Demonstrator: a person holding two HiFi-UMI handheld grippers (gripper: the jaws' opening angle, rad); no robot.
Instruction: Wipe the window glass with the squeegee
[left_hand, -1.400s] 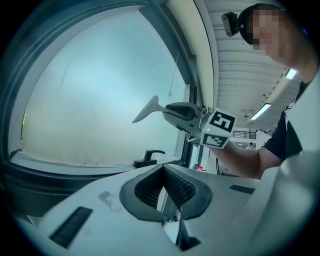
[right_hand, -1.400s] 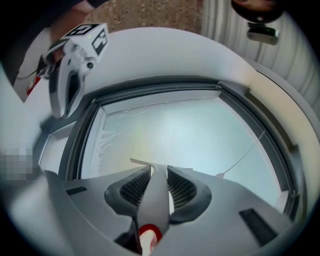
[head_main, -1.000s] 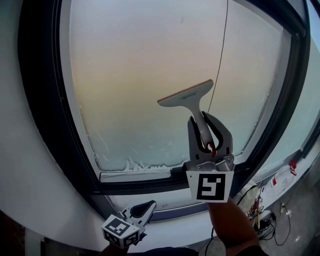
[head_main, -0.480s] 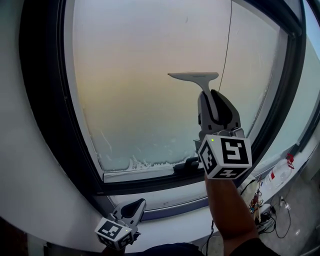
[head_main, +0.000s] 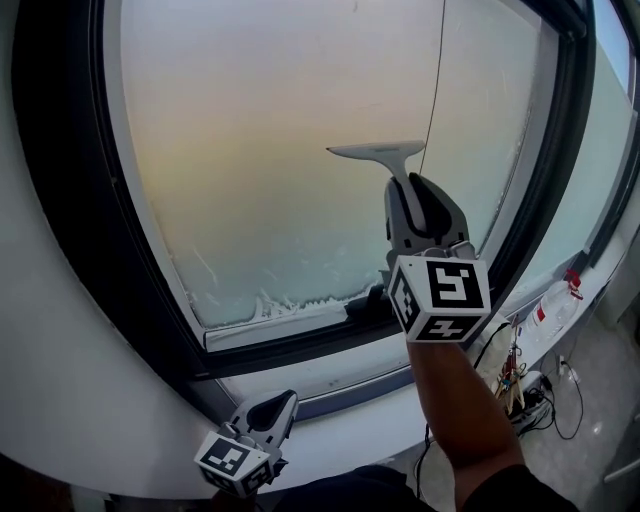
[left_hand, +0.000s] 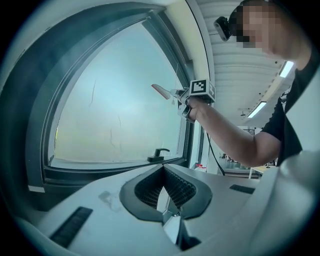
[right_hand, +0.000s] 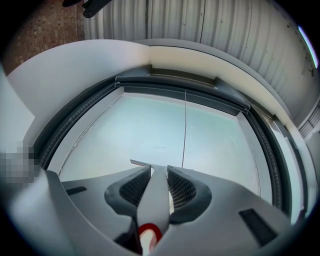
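Right gripper (head_main: 412, 192) is up, right of centre in the head view, jaws clamped on the handle of the squeegee (head_main: 378, 152). The blade sits level, just above the middle of the frame, against the pale window glass (head_main: 270, 140). Whether the rubber edge actually meets the pane I cannot tell from here.

In the right gripper view, the right gripper (right_hand: 159, 172) has both ribbed pads pressed to the grey handle of the squeegee (right_hand: 152, 200), a red mark showing at its lower end and the blade poking out beyond the tips toward the glass.

Down at the bottom left of the head view, the left gripper (head_main: 280, 405) hangs low, below the sill, well apart from the action. Its own view shows the left gripper (left_hand: 162, 172) with jaws drawn together and nothing between them. From there the squeegee (left_hand: 161, 91) shows at upper centre, held out on a bare forearm (left_hand: 230, 135).

A dark window frame (head_main: 60, 220) rings the pane. A black window handle (head_main: 372, 298) sits on the lower rail, with a ragged white residue (head_main: 270, 302) along the bottom edge of the glass. Far right, a bottle (head_main: 555, 300) and tangled cables (head_main: 515, 385).
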